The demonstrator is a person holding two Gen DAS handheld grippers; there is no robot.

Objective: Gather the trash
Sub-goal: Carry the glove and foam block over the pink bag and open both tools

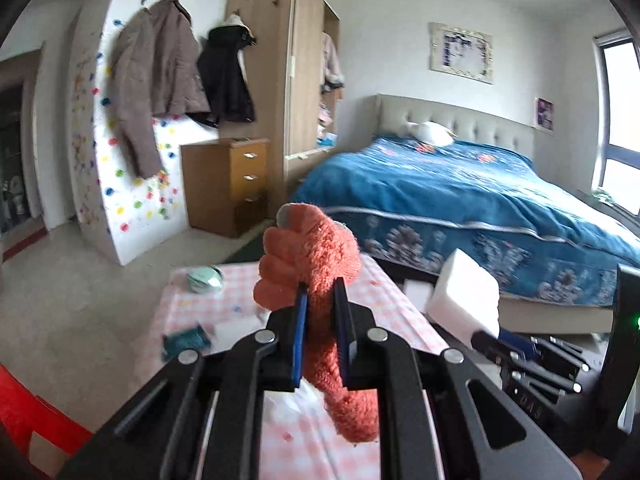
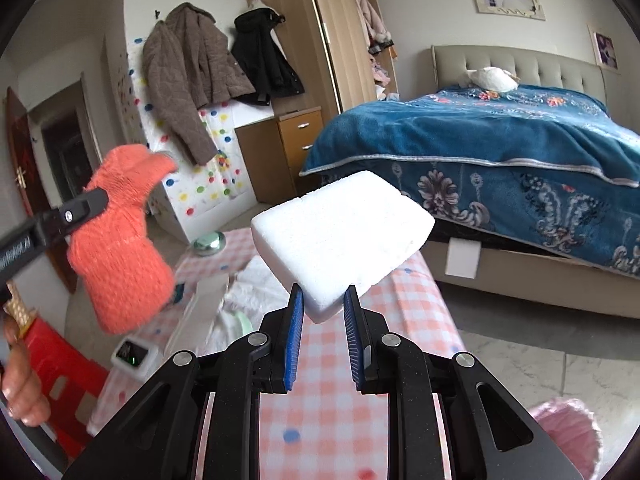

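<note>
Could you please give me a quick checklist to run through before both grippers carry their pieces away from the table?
1. Left gripper shut on the orange knitted glove: ok, pads pinch it mid-length.
2. Right gripper shut on the white foam block: ok, but held only by its near edge.
3. Both items lifted off the checked tablecloth: ok.
4. Glove clear of the foam block: ok, apart in both views.
5. Drop-off spot: cannot tell; only a pink rim shows at lower right.
6. Table cleared: not ok; a small round green tin and crumpled white paper remain.
</note>
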